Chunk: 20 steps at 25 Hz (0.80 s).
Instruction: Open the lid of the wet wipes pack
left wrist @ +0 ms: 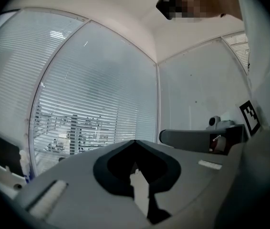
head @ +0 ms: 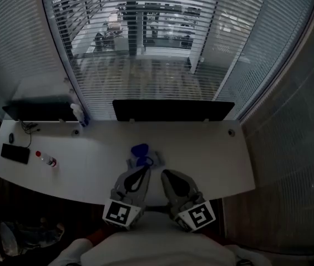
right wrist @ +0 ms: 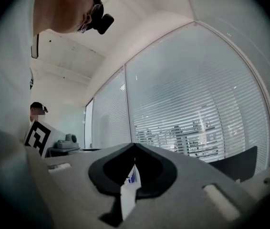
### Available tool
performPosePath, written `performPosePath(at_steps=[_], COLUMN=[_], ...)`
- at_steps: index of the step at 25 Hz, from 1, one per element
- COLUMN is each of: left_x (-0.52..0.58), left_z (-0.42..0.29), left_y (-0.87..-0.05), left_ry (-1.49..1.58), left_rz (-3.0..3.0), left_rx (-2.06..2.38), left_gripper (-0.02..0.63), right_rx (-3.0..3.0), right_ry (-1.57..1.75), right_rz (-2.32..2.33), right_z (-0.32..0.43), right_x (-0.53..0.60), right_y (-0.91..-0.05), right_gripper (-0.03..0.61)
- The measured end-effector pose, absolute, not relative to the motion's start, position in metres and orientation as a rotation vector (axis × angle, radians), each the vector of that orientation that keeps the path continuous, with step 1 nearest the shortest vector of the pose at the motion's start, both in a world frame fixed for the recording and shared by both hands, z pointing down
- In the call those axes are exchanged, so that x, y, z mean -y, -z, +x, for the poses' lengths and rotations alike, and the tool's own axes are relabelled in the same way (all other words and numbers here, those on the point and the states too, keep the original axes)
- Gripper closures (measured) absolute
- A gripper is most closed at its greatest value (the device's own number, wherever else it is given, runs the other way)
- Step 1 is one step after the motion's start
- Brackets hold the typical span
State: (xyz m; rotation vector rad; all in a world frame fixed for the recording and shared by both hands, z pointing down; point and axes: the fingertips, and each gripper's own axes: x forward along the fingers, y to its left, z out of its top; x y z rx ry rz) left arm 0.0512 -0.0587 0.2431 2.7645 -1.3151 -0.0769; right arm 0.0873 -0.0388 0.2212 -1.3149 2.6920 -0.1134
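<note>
Two grippers sit at the desk's near edge. The left gripper [head: 141, 167] has its jaws closed together, tips reaching the near end of the wet wipes pack [head: 137, 162]; whether they pinch it is unclear. The right gripper [head: 167, 174] is likewise closed, just beside the pack, apparently apart from it. The single pack is pale with a rounded blue lid [head: 140, 149] at its far end, lying mid-desk [head: 212, 154]. Well apart at the left lie one red-capped bottle [head: 46, 159] and one dark flat slab [head: 15, 153]; one spray bottle [head: 78, 114] and two dark monitors [head: 172, 110] stand behind.
</note>
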Motion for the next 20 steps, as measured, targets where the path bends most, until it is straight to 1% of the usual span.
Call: performPosePath(at_steps=[8, 13, 20], left_x=[0.068, 0.065, 0.061], left_z=[0.046, 0.042, 0.047], left_y=[-0.247, -0.251, -0.246], left_ry=[0.062, 0.058, 0.054], left_rz=[2.740, 2.727, 2.704], left_rx=[1.312, 1.340, 1.351], left_gripper=[0.611, 0.611, 0.611], right_rx=[-2.683, -2.724, -2.720], right_ry=[0.021, 0.063, 0.059], right_rz=[-1.283, -1.254, -1.243], right_z=[0.085, 0.077, 0.085], right_x=[0.043, 0.039, 0.036], right_y=[-0.223, -0.219, -0.213], right_gripper=[0.578, 0.579, 0.578])
